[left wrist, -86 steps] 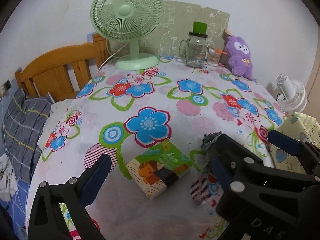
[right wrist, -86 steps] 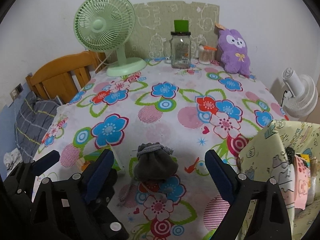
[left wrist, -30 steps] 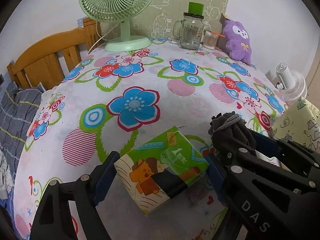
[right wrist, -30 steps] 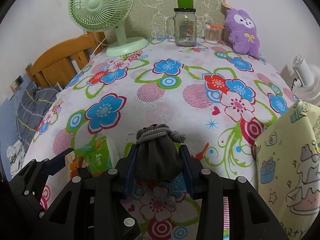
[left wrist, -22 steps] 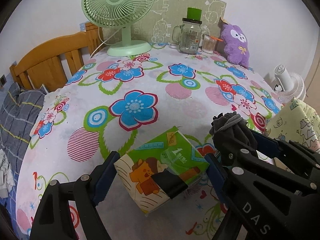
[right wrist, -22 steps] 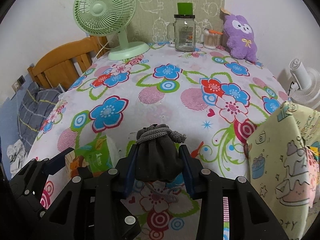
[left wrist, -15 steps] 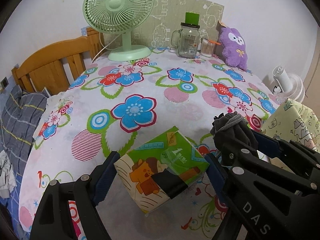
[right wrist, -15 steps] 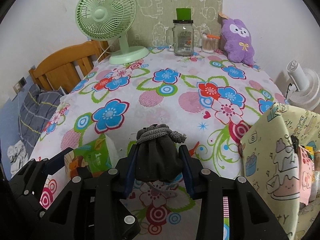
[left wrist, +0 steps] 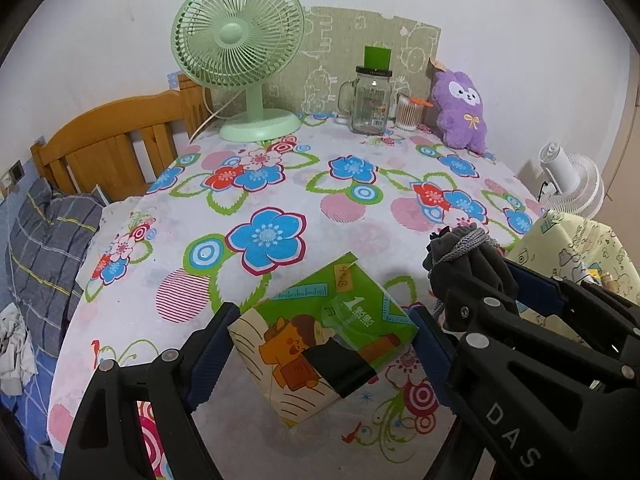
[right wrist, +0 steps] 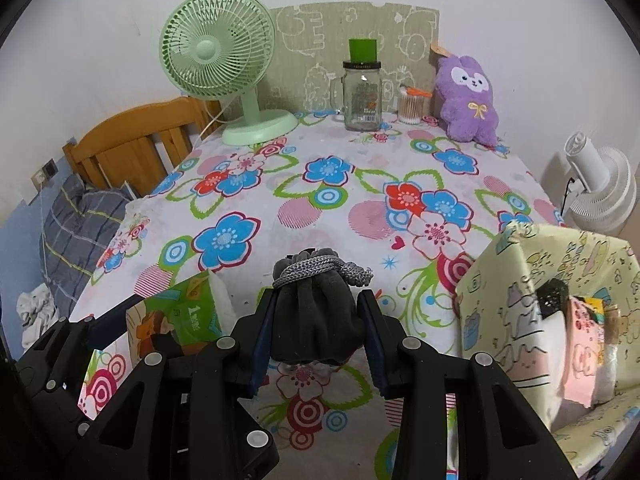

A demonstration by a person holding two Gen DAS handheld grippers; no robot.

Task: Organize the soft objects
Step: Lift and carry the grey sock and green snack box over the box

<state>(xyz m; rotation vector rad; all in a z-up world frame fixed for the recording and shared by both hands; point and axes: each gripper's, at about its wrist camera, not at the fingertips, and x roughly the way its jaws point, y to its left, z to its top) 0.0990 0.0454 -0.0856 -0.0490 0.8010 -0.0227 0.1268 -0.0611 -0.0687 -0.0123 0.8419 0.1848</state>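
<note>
My left gripper (left wrist: 320, 332) is shut on a green tissue pack (left wrist: 324, 332) with a cartoon print and holds it above the flowered tablecloth (left wrist: 280, 184). My right gripper (right wrist: 316, 320) is shut on a dark grey drawstring pouch (right wrist: 316, 316), also held above the table. The pouch also shows at the right of the left wrist view (left wrist: 468, 264), and the tissue pack at the left of the right wrist view (right wrist: 180, 312). A pale yellow cartoon-print storage box (right wrist: 520, 300) stands open at the right, with soft items inside.
At the table's back stand a green desk fan (left wrist: 244, 60), a glass jar mug (left wrist: 368, 100), a cotton swab cup (left wrist: 408, 112) and a purple plush toy (left wrist: 460, 112). A wooden headboard (left wrist: 112, 152) and bedding are at the left. A white fan (right wrist: 600, 188) stands at the right.
Both grippers closed on their objects and lifted them off the table. Over the last second they have risen and pulled back slightly, with both holds unchanged.
</note>
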